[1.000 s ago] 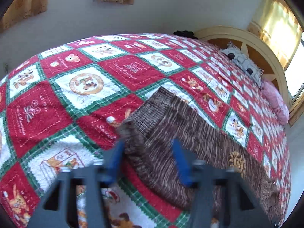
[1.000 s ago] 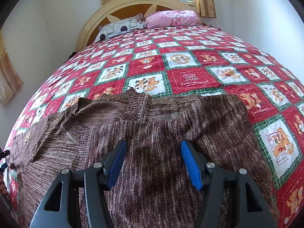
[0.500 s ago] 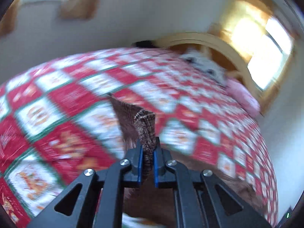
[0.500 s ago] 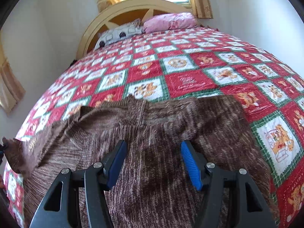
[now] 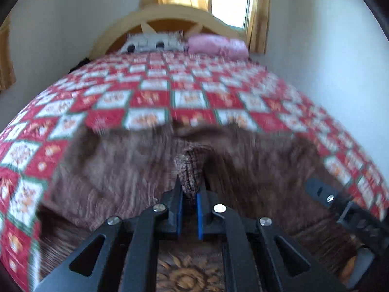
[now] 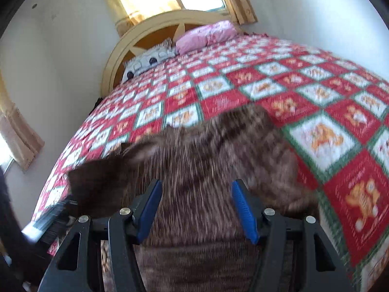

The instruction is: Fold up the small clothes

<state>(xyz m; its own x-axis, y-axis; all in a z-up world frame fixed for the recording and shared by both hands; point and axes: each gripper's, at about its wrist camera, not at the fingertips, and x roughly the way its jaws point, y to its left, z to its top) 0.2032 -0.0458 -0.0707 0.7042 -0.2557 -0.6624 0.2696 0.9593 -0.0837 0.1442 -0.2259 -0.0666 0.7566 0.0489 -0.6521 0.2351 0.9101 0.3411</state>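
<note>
A small brown knitted sweater (image 5: 116, 170) lies spread on the red, white and green quilt (image 5: 189, 97). My left gripper (image 5: 189, 194) is shut on the ribbed cuff of the sweater's sleeve (image 5: 189, 168) and holds it lifted over the sweater's body. In the right wrist view the sweater (image 6: 206, 160) lies under my right gripper (image 6: 197, 209), which is open with nothing between its blue pads. The lifted sleeve shows there as a dark flap (image 6: 102, 182) at the left. The right gripper's frame (image 5: 340, 209) shows at the right of the left wrist view.
The quilt (image 6: 316, 92) covers a bed with a curved yellow headboard (image 5: 170, 17). A grey patterned pillow (image 6: 148, 60) and a pink pillow (image 6: 206, 35) lie at the head. White walls and curtained windows surround the bed.
My left gripper shut on the sleeve cuff, lifted it and swung it right over the sweater's body. My right gripper stayed open above the sweater, and its view tilted.
</note>
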